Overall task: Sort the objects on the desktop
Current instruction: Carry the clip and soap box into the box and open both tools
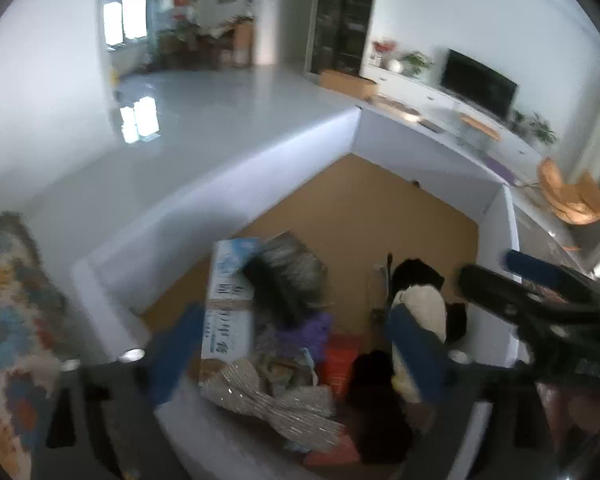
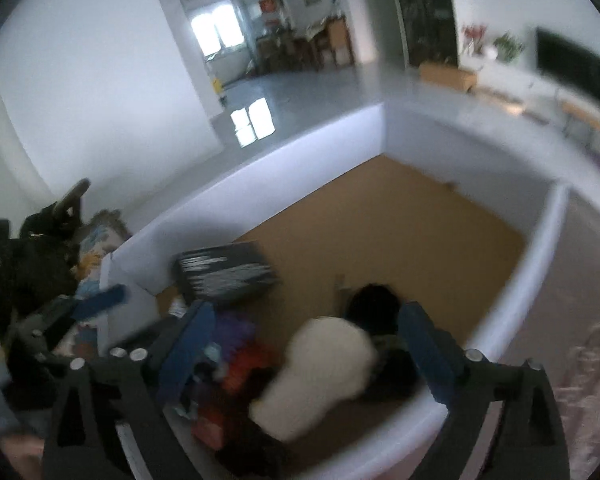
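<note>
A white-walled box [image 1: 236, 200] with a brown floor holds a pile of objects. In the left wrist view I see a light blue carton [image 1: 228, 300], a dark striped box [image 1: 296, 268], a silver bow [image 1: 272, 404], something purple [image 1: 304, 332], something red [image 1: 340, 360] and a black-and-white plush toy [image 1: 420, 304]. My left gripper [image 1: 296, 348] is open above the pile, holding nothing. My right gripper [image 2: 308, 344] is open above the white plush [image 2: 324, 368]; the box wall [image 2: 540, 264] and striped box [image 2: 224, 272] show there too. The right gripper also shows at the left view's right edge [image 1: 540, 292].
A patterned cloth [image 1: 12, 312] lies left of the box. Beyond the box are a grey floor, a TV [image 1: 480, 84] on a white cabinet, plants and an orange chair [image 1: 572, 196]. The left gripper shows in the right wrist view [image 2: 100, 300].
</note>
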A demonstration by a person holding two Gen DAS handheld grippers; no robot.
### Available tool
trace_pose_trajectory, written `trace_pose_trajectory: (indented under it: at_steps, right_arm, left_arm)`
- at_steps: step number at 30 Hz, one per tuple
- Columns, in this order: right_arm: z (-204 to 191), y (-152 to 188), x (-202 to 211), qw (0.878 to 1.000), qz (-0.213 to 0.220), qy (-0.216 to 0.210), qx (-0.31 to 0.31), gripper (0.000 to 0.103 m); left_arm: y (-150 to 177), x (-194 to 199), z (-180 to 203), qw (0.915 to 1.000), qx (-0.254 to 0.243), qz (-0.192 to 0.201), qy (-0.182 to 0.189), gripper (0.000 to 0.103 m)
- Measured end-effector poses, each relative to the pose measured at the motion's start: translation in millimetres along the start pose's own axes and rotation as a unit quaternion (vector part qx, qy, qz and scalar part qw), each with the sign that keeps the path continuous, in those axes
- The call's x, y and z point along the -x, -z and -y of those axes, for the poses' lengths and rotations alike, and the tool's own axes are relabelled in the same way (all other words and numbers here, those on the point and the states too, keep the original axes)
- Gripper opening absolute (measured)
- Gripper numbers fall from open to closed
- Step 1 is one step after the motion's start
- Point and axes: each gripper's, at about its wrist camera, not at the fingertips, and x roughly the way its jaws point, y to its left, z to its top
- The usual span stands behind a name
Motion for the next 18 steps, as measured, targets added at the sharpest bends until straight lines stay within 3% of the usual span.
trace_pose_trajectory:
  at_steps: [2, 8, 14, 18]
  right_arm:
    - [11.4, 0.5, 22.4, 1.0, 0.016, 0.017, -0.007, 0.098]
    - [51.7, -2.9, 78.5, 0.996, 0.057, 0.063, -0.02, 0.1]
    - [68.3, -5.2, 77.0, 0.996, 0.026, 0.079, -0.031, 0.102]
    - [60.7, -3.2, 64.0, 0.997, 0.013, 0.07, -0.022, 0.102]
  left_arm:
    - [0.7, 13.1, 17.8, 0.9996, 0.013, 0.011, -0.02, 0.103]
    - [18.5, 50.9, 34.8, 0.9936, 0.055, 0.075, 0.065, 0.103]
    - [18.5, 51.6, 57.4, 0.9983, 0.006, 0.054, -0.022, 0.103]
    - [22.9, 53.0, 38.8, 0.9985, 0.013, 0.047, -0.025, 0.103]
